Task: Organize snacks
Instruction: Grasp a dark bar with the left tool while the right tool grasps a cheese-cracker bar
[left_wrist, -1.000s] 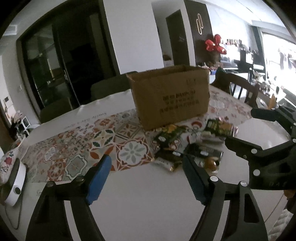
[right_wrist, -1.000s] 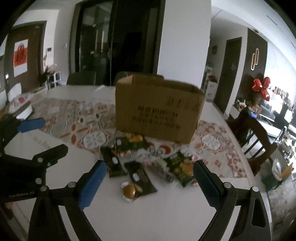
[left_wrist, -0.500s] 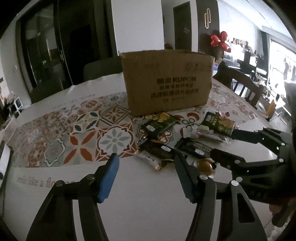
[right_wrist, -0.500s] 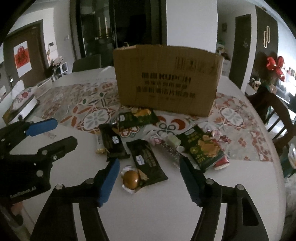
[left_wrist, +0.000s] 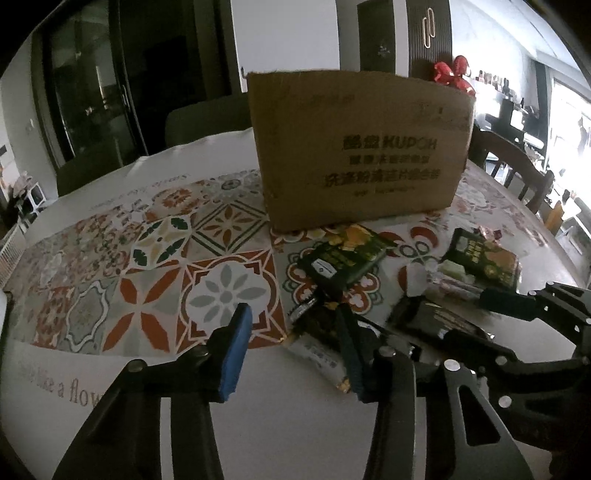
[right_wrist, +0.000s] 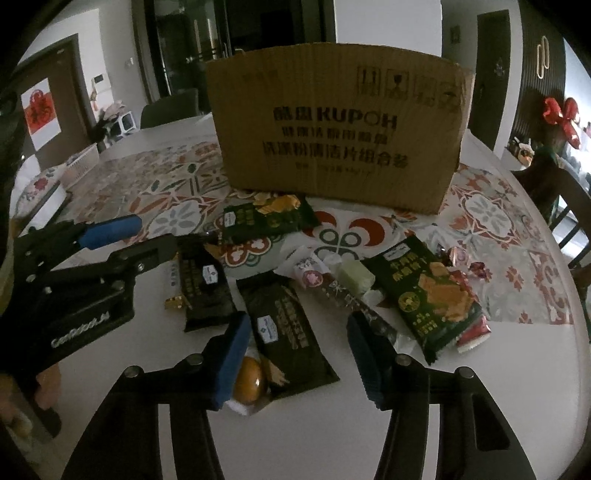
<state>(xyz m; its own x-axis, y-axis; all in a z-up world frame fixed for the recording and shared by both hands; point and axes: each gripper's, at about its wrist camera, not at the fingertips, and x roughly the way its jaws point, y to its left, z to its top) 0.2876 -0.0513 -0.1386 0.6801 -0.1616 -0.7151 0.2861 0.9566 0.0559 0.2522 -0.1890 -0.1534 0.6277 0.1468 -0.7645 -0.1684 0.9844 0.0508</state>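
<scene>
A brown cardboard box (left_wrist: 354, 147) (right_wrist: 332, 129) stands on the patterned runner, with several snack packets scattered in front of it. My left gripper (left_wrist: 291, 354) hangs low over the left end of the pile, jaws closing. A silver-ended bar (left_wrist: 317, 354) lies between them by the right pad, untouched. My right gripper (right_wrist: 299, 360) is closing around a dark packet (right_wrist: 291, 332) and a round golden sweet (right_wrist: 249, 376), and the pads do not press on them. Green chip bags (right_wrist: 269, 218) (right_wrist: 428, 295) lie further back.
The left gripper (right_wrist: 147, 236) shows at the left of the right wrist view, above another dark packet (right_wrist: 203, 288), with a hand (right_wrist: 44, 384) behind it. The right gripper (left_wrist: 491, 321) crosses the left wrist view. A wooden chair (right_wrist: 565, 199) stands at the table's right edge.
Both grippers have come down and closer to the snack pile. Their jaws stand much narrower than before. The box and packets have not moved.
</scene>
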